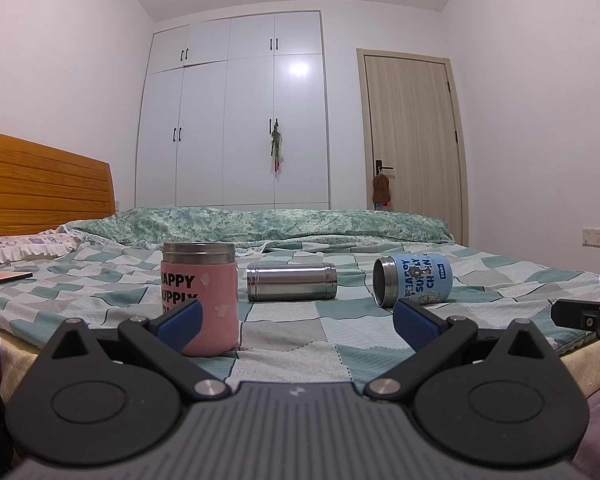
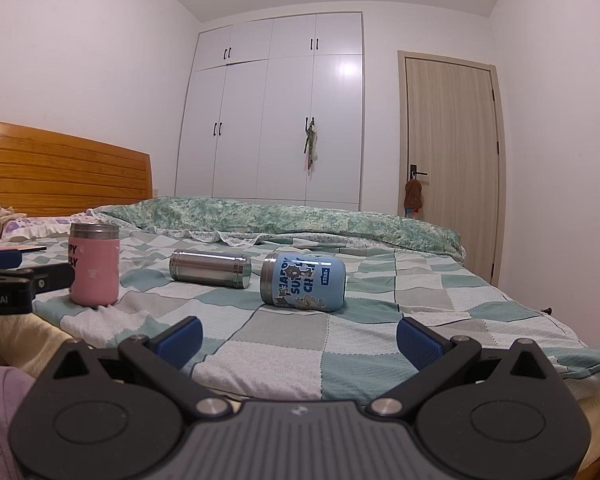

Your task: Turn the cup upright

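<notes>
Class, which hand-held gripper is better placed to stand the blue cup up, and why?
Probably the right hand-held gripper: open, with the toppled blue printed metal cup almost straight ahead. The left hand-held gripper faces it off-centre.

Both grippers: black linkages, blue ribbed fingers [image 1: 180, 322] (silver pivot screws), grey ridged bodies.

Pink cup [image 1: 199, 298]: matt coating, chipped; brushed steel rim.
Steel cup [image 1: 291, 282]: bare polished metal, at 12 o'clock.
Blue cup [image 2: 303, 282]: printed satin sleeve, steel mouth.
Bedsheet [image 2: 284, 332]: woven checked cloth.
Headboard [image 2: 60, 168]: varnished wood.
Wardrobe [image 1: 236, 112]: glossy white panels.
</notes>
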`<action>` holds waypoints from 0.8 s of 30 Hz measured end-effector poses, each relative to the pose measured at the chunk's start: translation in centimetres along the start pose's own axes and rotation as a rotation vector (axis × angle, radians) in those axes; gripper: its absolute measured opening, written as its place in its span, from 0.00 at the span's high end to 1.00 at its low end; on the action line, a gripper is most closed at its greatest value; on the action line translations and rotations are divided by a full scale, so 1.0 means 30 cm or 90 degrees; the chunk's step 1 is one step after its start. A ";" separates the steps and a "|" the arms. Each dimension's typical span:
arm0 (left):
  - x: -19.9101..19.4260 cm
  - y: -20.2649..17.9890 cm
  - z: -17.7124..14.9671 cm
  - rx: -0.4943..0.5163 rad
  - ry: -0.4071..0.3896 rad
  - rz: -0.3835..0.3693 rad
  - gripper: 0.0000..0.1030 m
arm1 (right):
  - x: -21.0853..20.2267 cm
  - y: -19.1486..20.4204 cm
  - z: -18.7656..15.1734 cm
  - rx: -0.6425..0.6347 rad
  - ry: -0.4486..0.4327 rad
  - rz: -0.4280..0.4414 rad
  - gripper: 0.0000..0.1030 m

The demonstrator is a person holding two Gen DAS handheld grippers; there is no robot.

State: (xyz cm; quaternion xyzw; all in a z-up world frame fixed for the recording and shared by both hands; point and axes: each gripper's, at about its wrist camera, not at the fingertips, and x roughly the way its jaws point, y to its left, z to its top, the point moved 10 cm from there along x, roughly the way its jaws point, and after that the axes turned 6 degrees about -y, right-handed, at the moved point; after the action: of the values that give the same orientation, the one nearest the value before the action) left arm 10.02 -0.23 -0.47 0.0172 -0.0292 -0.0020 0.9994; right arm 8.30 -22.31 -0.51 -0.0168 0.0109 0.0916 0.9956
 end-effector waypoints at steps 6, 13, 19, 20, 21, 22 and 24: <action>0.000 0.000 0.000 0.000 0.000 0.000 0.00 | 0.000 0.001 0.000 0.000 0.000 0.000 0.00; 0.000 0.000 0.000 0.000 0.000 0.000 0.00 | 0.001 0.003 -0.001 -0.001 0.000 0.000 0.00; 0.000 0.000 0.000 0.000 0.001 0.000 0.00 | 0.002 0.005 -0.001 -0.001 0.000 0.000 0.00; 0.001 -0.001 0.000 0.000 0.004 -0.001 0.00 | 0.002 0.006 -0.002 -0.002 0.001 0.000 0.00; -0.001 -0.004 0.000 0.002 0.010 -0.004 0.00 | 0.002 0.005 -0.001 -0.002 0.001 -0.001 0.00; 0.007 -0.008 0.001 0.005 0.018 -0.010 0.00 | 0.004 0.006 0.000 -0.002 0.004 0.000 0.00; 0.028 -0.024 0.006 0.017 0.039 -0.028 0.00 | 0.005 0.019 0.003 -0.001 0.016 0.006 0.00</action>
State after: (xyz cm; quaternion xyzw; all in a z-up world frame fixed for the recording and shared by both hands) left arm 10.84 -0.97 -0.27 0.0312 0.0019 -0.0230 0.9992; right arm 8.34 -21.73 -0.44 -0.0191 0.0237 0.0959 0.9949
